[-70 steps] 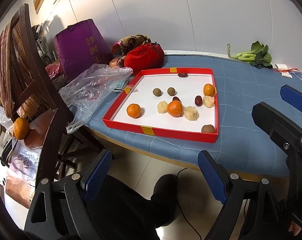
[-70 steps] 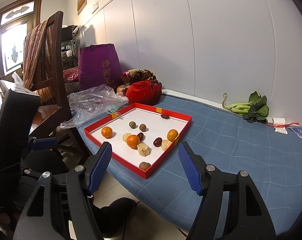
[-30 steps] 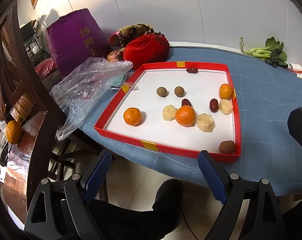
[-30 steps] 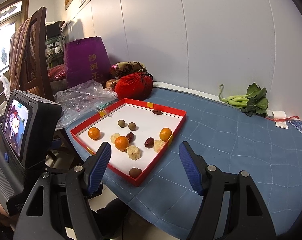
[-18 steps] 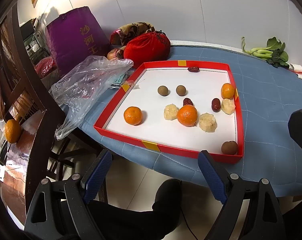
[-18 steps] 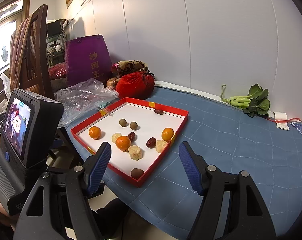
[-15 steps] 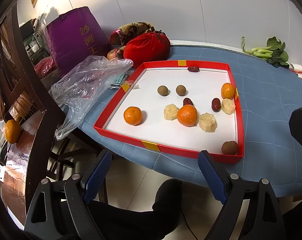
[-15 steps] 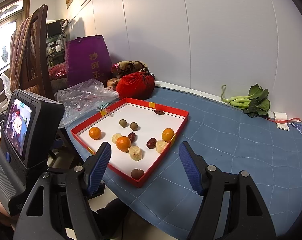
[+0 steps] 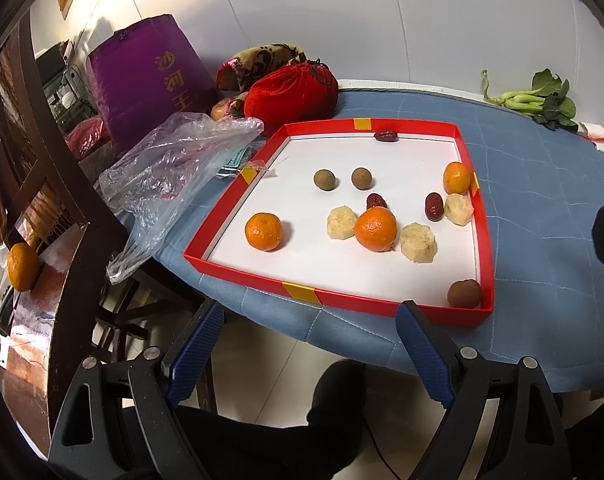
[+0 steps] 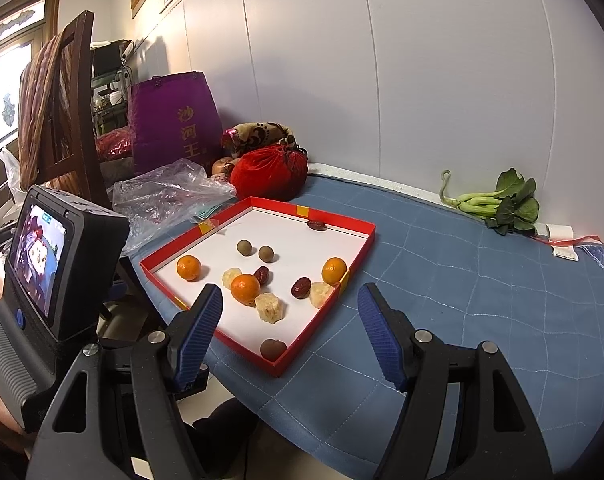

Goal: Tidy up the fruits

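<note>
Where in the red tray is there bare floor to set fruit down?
Bare: the tray's near-left strip beside the left orange, and the far stretch before the date at the far wall. Crowded: the centre-right cluster around the middle orange.

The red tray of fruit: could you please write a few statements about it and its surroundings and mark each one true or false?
1. Three oranges lie in the red tray. True: one near its left wall, one in the middle, one against its right wall.
2. The left hand-held gripper is shut on an orange. False: it is open, holds nothing and hangs short of the table edge.
3. One red date lies alone by the tray's far wall. True.
4. The leafy greens lie inside the tray. False: they lie on the blue cloth near the wall.
5. The right hand-held gripper is open and empty. True.
</note>
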`<state>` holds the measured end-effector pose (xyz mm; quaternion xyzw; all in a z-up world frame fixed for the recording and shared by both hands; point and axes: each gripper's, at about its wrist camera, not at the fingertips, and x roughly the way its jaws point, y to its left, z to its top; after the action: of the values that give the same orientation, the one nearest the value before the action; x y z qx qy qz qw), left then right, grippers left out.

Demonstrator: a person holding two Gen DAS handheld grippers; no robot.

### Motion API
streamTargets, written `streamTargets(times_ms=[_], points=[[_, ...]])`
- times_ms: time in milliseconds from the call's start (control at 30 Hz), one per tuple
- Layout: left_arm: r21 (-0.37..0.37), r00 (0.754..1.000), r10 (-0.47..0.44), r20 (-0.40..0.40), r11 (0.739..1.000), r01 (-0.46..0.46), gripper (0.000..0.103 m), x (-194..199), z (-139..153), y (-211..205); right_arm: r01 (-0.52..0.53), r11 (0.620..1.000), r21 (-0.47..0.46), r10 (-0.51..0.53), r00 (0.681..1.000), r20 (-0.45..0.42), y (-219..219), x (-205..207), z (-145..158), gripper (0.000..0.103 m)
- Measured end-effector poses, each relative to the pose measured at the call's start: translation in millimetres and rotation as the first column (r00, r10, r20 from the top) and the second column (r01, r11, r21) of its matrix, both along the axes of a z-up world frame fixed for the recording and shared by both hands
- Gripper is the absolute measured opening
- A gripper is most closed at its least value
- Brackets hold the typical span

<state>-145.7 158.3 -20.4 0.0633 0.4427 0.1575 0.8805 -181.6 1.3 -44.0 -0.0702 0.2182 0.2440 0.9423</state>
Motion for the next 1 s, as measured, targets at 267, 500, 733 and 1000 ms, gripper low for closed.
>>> streamTargets(times_ms=[267,500,733,1000], points=[[-0.019,1.000,-0.001,0.013,1.000,0.002,0.089,8.0,-8.0,1.2,0.006,1.000,-0.013,-0.006,1.000,-0.003,0.0,0.5,-2.2,0.070],[-0.058,0.999,0.031,0.021,0.998,-0.030,0.089,6.3,-7.4,10.7,0.009,1.000,-0.016,-0.009,1.000,-0.003,-0.8,0.5,-2.7,0.070],[-0.058,0.998,0.020,0.065,0.998,-0.016,0.089,0.5,-1.2,10.5,0.003,1.000,-0.012,-0.003,1.000,-0.004,1.3,0.9,-3.3,0.070],[-0.061,0.997,0.017,0.075,0.998,-0.012,0.089,-1.1,1.0,14.2,-0.001,1.000,-0.010,0.001,1.000,0.008,10.9,0.4,1.0,0.070]])
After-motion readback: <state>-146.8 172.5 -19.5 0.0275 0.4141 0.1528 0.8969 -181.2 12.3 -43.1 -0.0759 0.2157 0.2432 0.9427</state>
